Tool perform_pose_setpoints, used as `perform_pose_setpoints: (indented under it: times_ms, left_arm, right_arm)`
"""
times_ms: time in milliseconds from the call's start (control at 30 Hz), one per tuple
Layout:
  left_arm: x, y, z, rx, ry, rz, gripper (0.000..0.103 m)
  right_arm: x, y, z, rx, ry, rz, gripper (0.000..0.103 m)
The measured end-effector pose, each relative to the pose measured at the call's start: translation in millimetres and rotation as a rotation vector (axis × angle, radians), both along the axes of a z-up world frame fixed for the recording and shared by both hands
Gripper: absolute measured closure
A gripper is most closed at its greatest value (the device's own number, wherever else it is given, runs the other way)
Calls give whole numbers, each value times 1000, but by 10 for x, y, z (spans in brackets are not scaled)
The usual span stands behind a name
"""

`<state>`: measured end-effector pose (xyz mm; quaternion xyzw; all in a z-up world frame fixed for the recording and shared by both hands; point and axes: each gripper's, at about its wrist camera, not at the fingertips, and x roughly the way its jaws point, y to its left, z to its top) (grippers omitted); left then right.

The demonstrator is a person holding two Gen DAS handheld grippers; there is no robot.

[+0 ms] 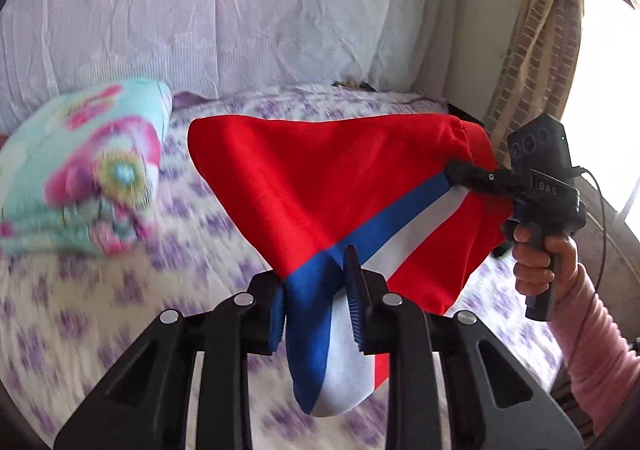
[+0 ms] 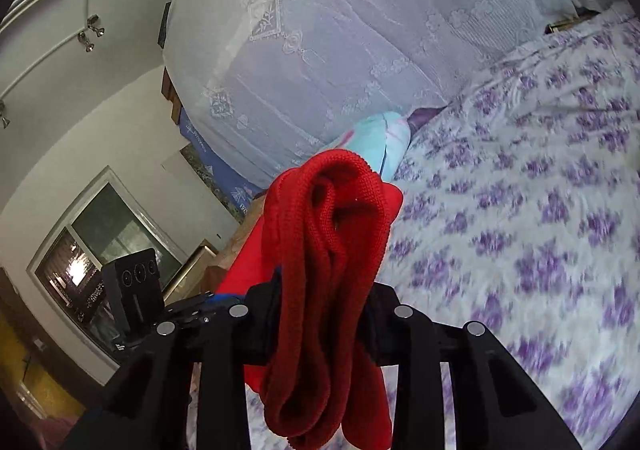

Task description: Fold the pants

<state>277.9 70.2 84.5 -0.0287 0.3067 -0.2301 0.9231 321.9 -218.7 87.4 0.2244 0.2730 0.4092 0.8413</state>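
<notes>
- A bedsheet (image 1: 100, 330) with purple flowers on white covers the bed.
- A turquoise pillow (image 1: 80, 166) with pink flowers lies on the sheet at the far edge, against the backdrop.
- A white lace cloth (image 1: 240, 10) hangs behind the bed.
- A beige patterned curtain (image 1: 536, 50) hangs gathered beside a bright window (image 1: 608, 82).
- In the right wrist view, a second window (image 2: 104, 246) sits in a white wall (image 2: 100, 110).
- Small metal hooks (image 2: 91, 34) hang from a ceiling rail.

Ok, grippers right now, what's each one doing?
Left gripper: closed on the pants, at the striped part.
Right gripper: closed on the pants' red bunched edge.
</notes>
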Motion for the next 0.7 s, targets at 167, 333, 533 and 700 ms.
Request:
perform_pose_setpoints:
  times_ms: [167, 333, 533, 700]
  left_arm:
    - [962, 104, -488, 36, 41, 37, 78]
    - [1606, 333, -1533, -2, 310, 102, 65]
    - [1351, 655, -1039, 26, 125, 247, 21]
    - [1470, 387, -839, -41, 117, 154, 21]
  right_arm:
    - [1124, 79, -501, -2, 95, -31, 70]
    - [1690, 123, -1545, -142, 267, -124, 54]
    - [1353, 13, -1151, -290, 146, -274, 38]
    - [1181, 335, -678, -386, -145, -327, 41]
